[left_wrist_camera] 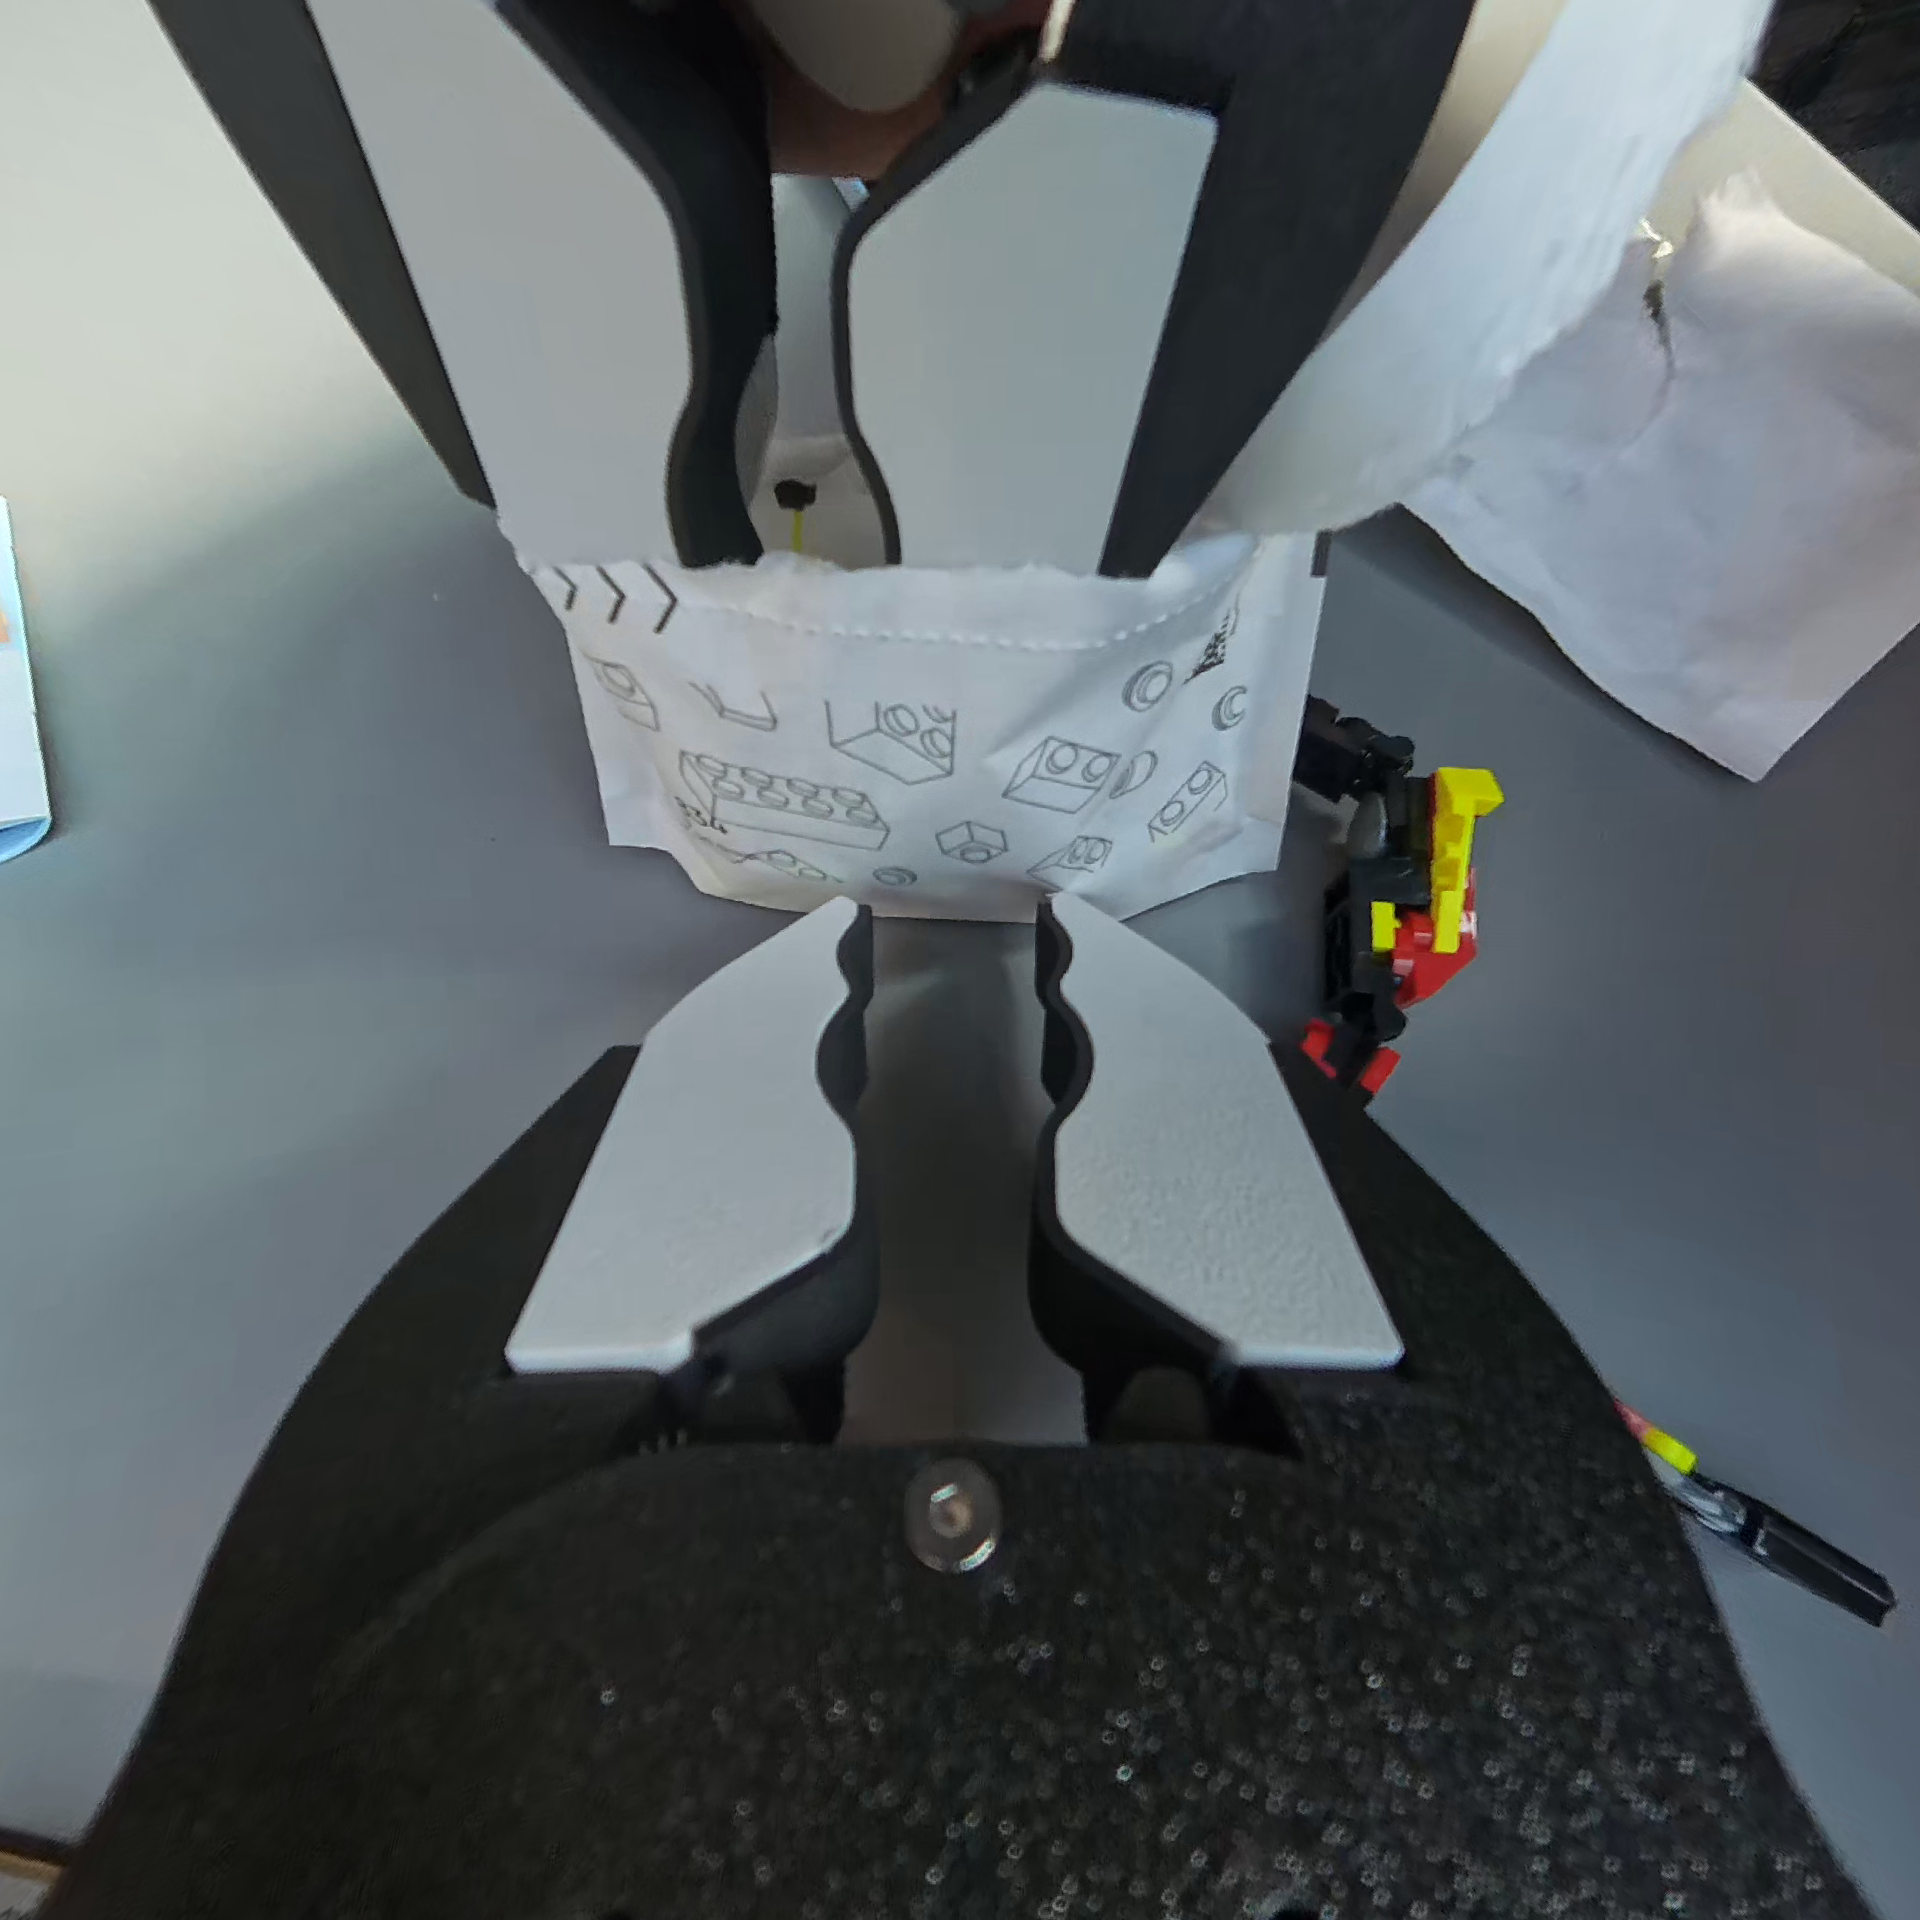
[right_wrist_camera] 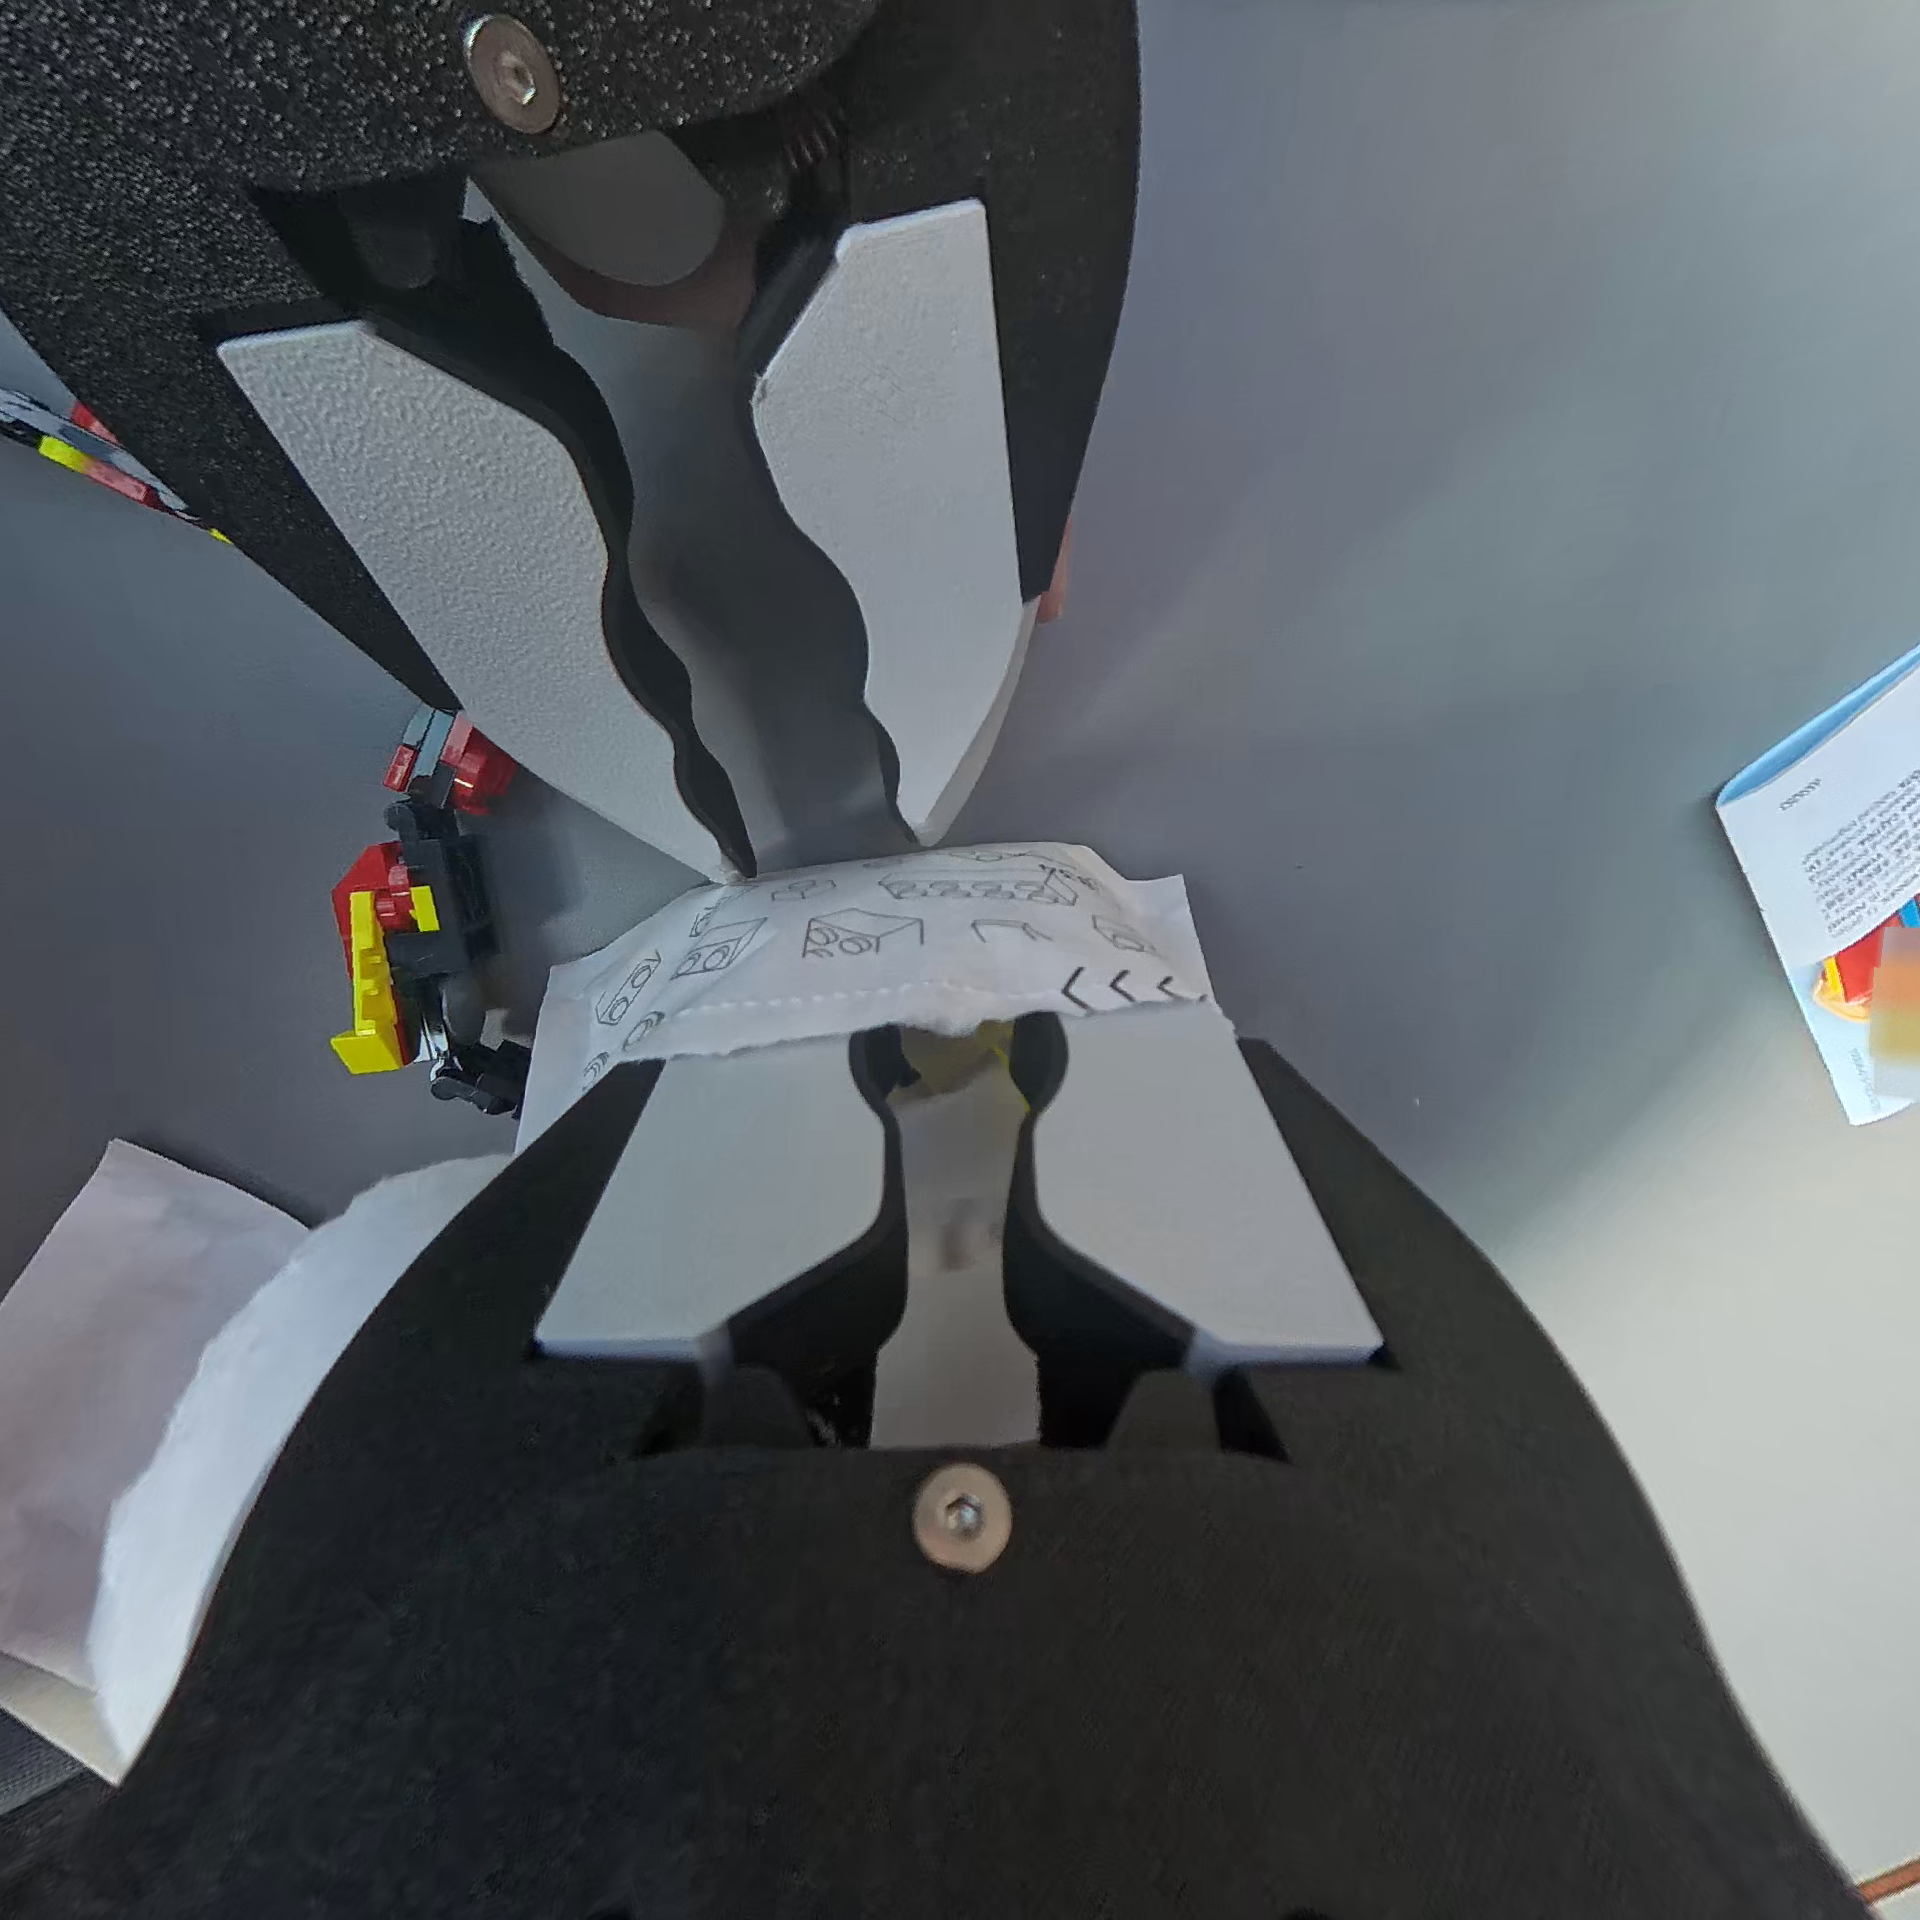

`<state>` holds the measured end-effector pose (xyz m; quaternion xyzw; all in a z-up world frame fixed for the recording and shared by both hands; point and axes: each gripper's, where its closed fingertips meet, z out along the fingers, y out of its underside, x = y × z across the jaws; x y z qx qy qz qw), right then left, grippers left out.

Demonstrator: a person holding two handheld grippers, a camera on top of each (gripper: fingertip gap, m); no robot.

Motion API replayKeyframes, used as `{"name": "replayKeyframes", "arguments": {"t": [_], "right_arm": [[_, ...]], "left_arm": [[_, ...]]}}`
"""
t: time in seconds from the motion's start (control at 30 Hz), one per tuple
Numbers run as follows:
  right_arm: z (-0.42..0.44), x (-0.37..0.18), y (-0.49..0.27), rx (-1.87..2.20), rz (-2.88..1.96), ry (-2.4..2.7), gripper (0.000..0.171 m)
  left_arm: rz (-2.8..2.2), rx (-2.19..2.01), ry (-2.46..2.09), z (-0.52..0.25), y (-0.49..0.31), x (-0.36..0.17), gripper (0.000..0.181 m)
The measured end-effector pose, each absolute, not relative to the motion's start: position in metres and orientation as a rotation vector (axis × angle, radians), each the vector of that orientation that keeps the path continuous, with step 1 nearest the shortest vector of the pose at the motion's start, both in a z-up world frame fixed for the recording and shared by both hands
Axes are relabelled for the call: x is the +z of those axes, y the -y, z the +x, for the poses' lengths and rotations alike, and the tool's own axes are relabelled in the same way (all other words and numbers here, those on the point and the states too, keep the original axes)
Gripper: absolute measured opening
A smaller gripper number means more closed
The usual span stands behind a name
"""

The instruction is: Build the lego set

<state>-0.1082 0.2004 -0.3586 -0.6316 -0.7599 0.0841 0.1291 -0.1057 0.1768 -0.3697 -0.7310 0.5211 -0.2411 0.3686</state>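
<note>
A white paper bag [left_wrist_camera: 935,769] printed with brick drawings lies on the grey table between my two grippers; it also shows in the right wrist view [right_wrist_camera: 894,956]. Its torn mouth faces the right gripper. My left gripper [left_wrist_camera: 948,920] is open, its tips at the bag's closed edge. My right gripper [right_wrist_camera: 956,1044] is open, its tips inside the bag's mouth, with a yellow piece [right_wrist_camera: 961,1060] showing between them. A partly built red, yellow and black Lego model [left_wrist_camera: 1403,904] lies beside the bag, and also shows in the right wrist view [right_wrist_camera: 416,935].
A crumpled white paper [left_wrist_camera: 1683,499] lies past the model and beside the right gripper [right_wrist_camera: 125,1403]. An instruction booklet [right_wrist_camera: 1829,894] lies on the far side. A small black and yellow piece [left_wrist_camera: 1766,1527] lies near my left gripper's body. Both grippers' tips are close together, under 4 cm apart.
</note>
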Motion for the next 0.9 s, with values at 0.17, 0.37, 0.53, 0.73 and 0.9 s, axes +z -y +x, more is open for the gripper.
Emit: {"name": "replayKeyframes", "arguments": {"t": [0.17, 0.37, 0.53, 0.73, 0.9], "right_arm": [[-0.114, -0.340, -0.200, 0.255, -1.750, 2.152, 0.012], [-0.117, -0.315, -0.192, 0.327, -1.654, 2.107, 0.012], [-0.110, -0.281, -0.192, 0.418, -1.571, 1.969, 0.012], [-0.045, -0.283, -0.198, 0.573, -1.782, 1.747, 0.012], [-0.041, -0.363, -0.182, 0.722, -1.959, 1.729, 0.013]], "left_arm": [[-1.883, -0.610, -1.301, -0.111, -0.179, -0.365, 0.030], [-1.867, -0.557, -1.273, -0.122, -0.179, -0.348, 0.030], [-1.850, -0.535, -1.257, -0.127, -0.178, -0.341, 0.029], [-1.845, -0.494, -1.177, -0.138, -0.176, -0.329, 0.029], [-1.842, -0.547, -1.136, -0.134, -0.156, -0.322, 0.029]]}}
